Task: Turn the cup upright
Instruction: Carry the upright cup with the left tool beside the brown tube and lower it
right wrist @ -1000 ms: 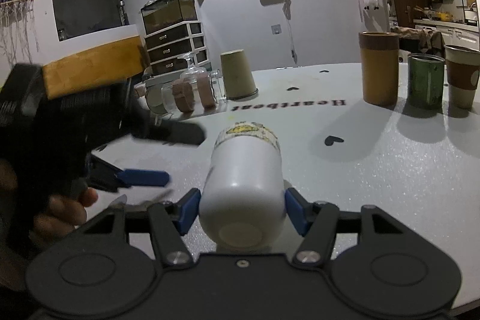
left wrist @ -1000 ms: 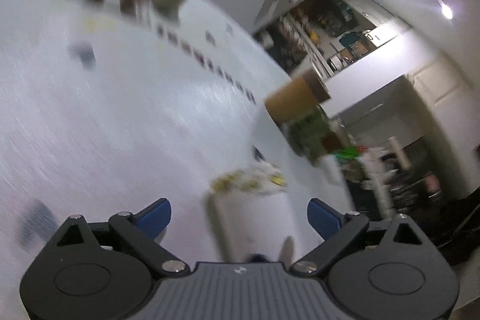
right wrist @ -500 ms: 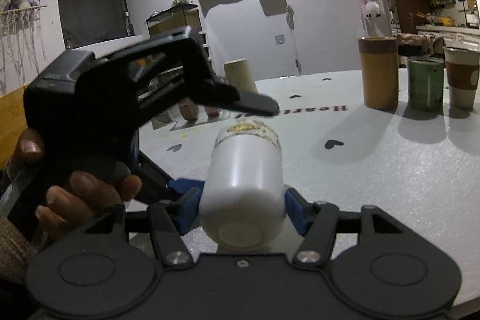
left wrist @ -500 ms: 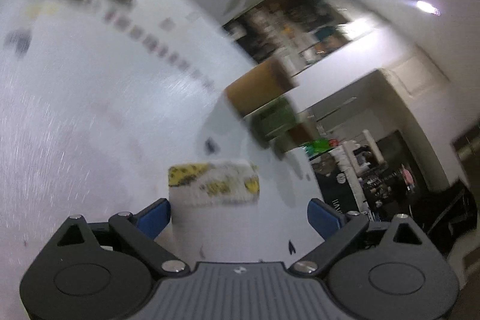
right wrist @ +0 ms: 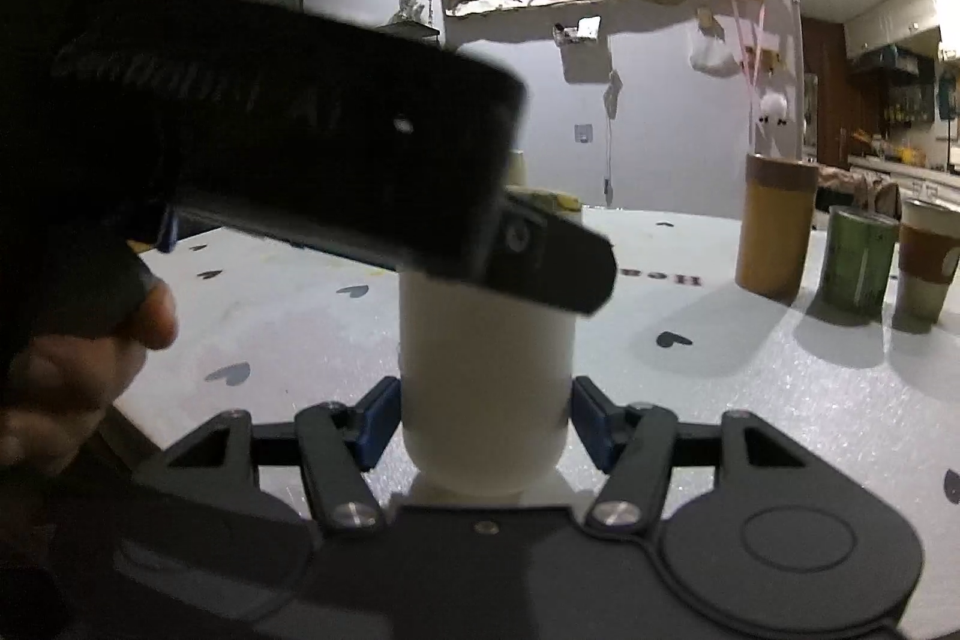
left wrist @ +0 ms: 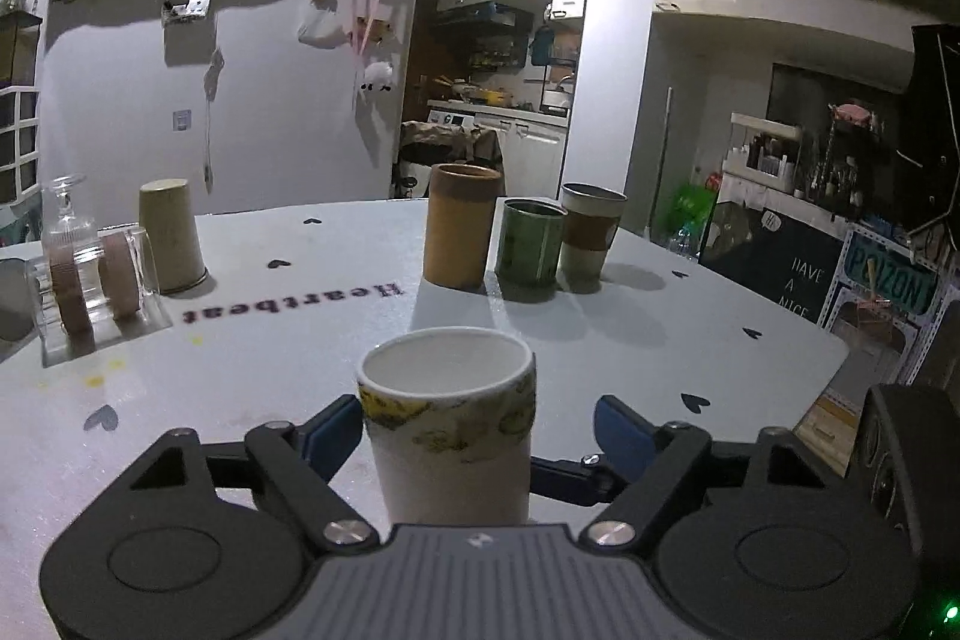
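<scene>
the white paper cup (left wrist: 447, 424) with the yellow-patterned band at its rim stands mouth up on the worktop (left wrist: 600, 340), in front of the "heartbeat" lettering (left wrist: 294, 304), so the flip looks done or all but done. the left tongs (left wrist: 474, 427) are spread around it: the blue pad on one side sits at the cup wall, perhaps touching, while the other pad stands clearly off, so they bracket the cup without pinching it. in the right wrist view the right tongs (right wrist: 483, 418) straddle the cup's lower body (right wrist: 486, 370) from the other side, both blue pads right at the wall; whether they press it i cannot tell.

beyond the cup, past the lettering, stand a tan tumbler (left wrist: 459, 226), a green cup (left wrist: 531, 241) and a sleeved cup (left wrist: 591, 238) in a row; left of the lettering an upside-down beige cup (left wrist: 171, 235) and a glass piece (left wrist: 90, 280).

the next move, i judge, is release: open both tongs fully and back them straight away without nudging this light cup.
</scene>
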Tool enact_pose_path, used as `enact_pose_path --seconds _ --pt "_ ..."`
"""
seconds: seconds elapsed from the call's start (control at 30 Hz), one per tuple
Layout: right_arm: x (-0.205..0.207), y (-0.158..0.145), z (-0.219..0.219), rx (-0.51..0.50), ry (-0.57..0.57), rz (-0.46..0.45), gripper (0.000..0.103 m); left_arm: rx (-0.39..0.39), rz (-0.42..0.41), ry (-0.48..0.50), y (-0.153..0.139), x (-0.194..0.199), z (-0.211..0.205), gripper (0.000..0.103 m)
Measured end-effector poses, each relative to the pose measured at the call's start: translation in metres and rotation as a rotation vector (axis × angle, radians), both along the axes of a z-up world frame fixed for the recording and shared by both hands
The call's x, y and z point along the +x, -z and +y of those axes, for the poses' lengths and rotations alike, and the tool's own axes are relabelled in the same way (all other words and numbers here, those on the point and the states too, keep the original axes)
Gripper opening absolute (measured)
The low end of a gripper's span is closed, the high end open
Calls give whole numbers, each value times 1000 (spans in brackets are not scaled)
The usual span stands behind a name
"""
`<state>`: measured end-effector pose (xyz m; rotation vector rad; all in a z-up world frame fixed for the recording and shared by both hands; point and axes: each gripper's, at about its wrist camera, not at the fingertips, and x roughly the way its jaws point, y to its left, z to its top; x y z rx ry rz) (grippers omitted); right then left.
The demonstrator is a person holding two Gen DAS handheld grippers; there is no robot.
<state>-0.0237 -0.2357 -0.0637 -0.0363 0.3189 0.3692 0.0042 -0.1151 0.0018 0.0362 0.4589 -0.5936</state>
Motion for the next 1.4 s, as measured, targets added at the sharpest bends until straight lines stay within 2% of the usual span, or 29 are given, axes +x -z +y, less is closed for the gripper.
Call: enact_pose_path --seconds 0.1,0.23,0.37,0.43,0.47,0.5,0.77,0.97,1.1,1.3,1.4 --pt "-1 0 -2 3 -3 1 62 -7 8 -3 1 1 2 78" --pt "-1 0 -2 -3 -4 3 62 -8 10 -8 2 2 5 66" --pt "2 -1 -3 3 -6 11 62 -4 5 -8 0 0 6 65" --pt "3 -1 -4 5 -2 15 69 -4 -15 -17 -3 5 5 65" --pt "3 -2 -5 9 8 10 79 -8 -27 -21 -5 8 5 65" --pt "3 -2 -7 15 16 5 83 -17 -42 -25 -9 14 5 65" --pt "10 -8 -41 104 134 21 85 -70 -88 -117 -37 98 -16 65" --pt "16 -12 -72 138 232 25 85 -113 -109 -180 -37 161 -46 65" --pt "22 -15 -92 160 288 31 85 -151 -77 -215 -30 204 -61 65" --pt "27 -16 -114 183 350 25 87 -95 -84 -253 -16 244 -89 65" --pt "28 -14 -121 188 368 23 88 -94 -51 -254 -10 258 -95 65"
